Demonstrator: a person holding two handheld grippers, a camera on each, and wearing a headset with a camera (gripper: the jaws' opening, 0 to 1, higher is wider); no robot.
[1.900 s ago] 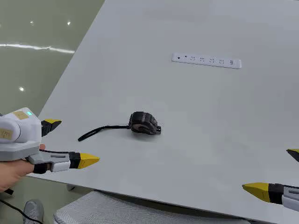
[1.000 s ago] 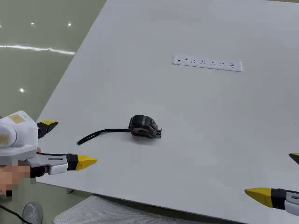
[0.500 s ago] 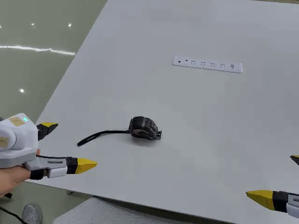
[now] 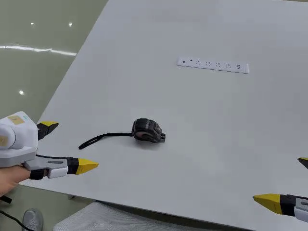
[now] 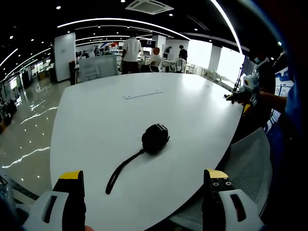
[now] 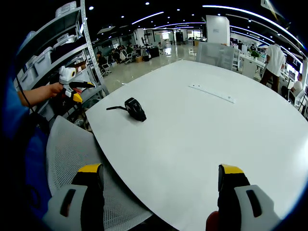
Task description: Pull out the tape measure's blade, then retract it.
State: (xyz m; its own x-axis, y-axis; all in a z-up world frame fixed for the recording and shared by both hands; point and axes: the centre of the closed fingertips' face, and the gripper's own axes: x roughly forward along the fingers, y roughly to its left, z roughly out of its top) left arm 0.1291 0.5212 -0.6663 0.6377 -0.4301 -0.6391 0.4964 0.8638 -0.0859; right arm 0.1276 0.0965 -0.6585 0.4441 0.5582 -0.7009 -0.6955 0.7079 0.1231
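The tape measure (image 4: 148,131) is lying on the white tabletop (image 4: 202,125), near the person's edge and somewhat left of centre in the head view. Its dark case is resting on its side, and a black wrist strap (image 4: 103,137) is trailing from it across the surface towards the left tongs (image 4: 72,145). A small nub at the case's lower right (possibly the blade's hook, too small to be sure) is pointing towards the right side of that view.

The left tongs are hovering over the tabletop's near-left corner, well apart from the tape measure, with their yellow-tipped jaws standing wide apart and gripping nothing. A hand (image 4: 12,177) is holding their white body. In the left gripper view the tape measure (image 5: 155,138) is sitting ahead of the left tongs (image 5: 143,175), between the lines of the two jaws.

The right tongs (image 4: 283,179) are hanging at the near-right edge of the tabletop, jaws also spread and empty. In the right gripper view the tape measure (image 6: 135,108) is lying far off to the left of the right tongs (image 6: 160,169).

A white power strip (image 4: 212,64) is lying flat farther back on the tabletop, well apart from everything else. A grey mesh chair (image 4: 96,219) is standing just below the near edge.
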